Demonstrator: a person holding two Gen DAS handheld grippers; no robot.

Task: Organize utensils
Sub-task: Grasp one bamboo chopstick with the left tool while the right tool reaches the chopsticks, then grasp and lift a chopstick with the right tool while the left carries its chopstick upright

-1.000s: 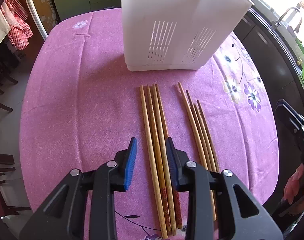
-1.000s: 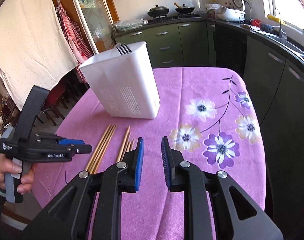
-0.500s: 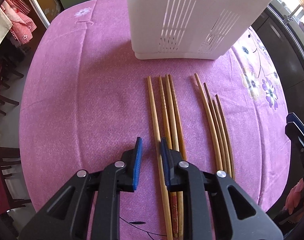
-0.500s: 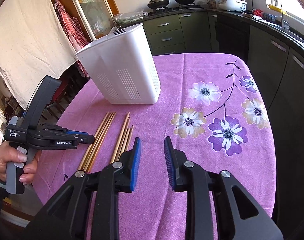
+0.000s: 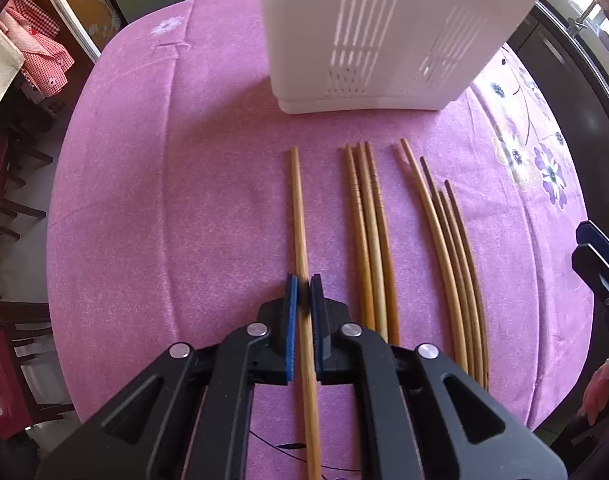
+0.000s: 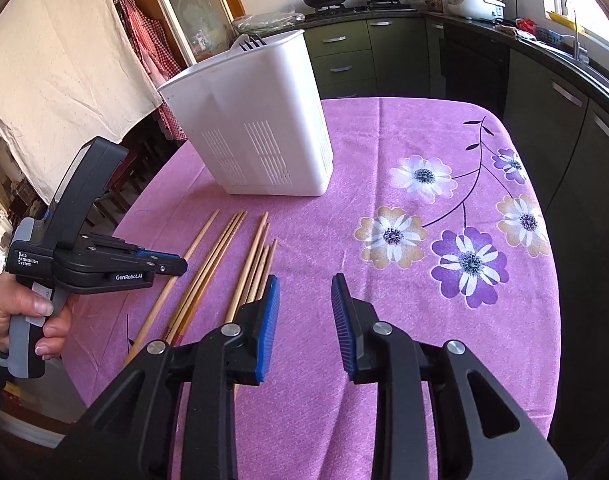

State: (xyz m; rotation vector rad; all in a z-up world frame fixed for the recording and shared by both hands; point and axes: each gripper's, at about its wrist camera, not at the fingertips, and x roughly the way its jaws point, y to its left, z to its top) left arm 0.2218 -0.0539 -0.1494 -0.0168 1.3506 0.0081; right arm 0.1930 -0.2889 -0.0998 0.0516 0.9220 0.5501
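My left gripper (image 5: pixel 303 280) is shut on one light wooden chopstick (image 5: pixel 298 208) that lies lengthwise on the purple tablecloth (image 5: pixel 164 200). In the right wrist view the left gripper (image 6: pixel 176 266) points down at that chopstick (image 6: pixel 202 230). Three more chopsticks (image 5: pixel 368 232) lie to its right, then several darker ones (image 5: pixel 444 240). The white slotted utensil holder (image 5: pixel 384 32) stands beyond them, with fork tines (image 6: pixel 252 44) showing above its rim. My right gripper (image 6: pixel 304 284) hovers above the cloth, its jaws opening with nothing between them.
The table's front edge runs close under both grippers. Dark chairs (image 5: pixel 8 208) stand off its left side. Green kitchen cabinets (image 6: pixel 344 56) and a counter with pans lie behind the table. A hand (image 6: pixel 20 316) holds the left gripper's handle.
The left gripper's jaws closed onto the leftmost chopstick, which now lies apart to the left of the other three. The right gripper's jaws have spread wider.
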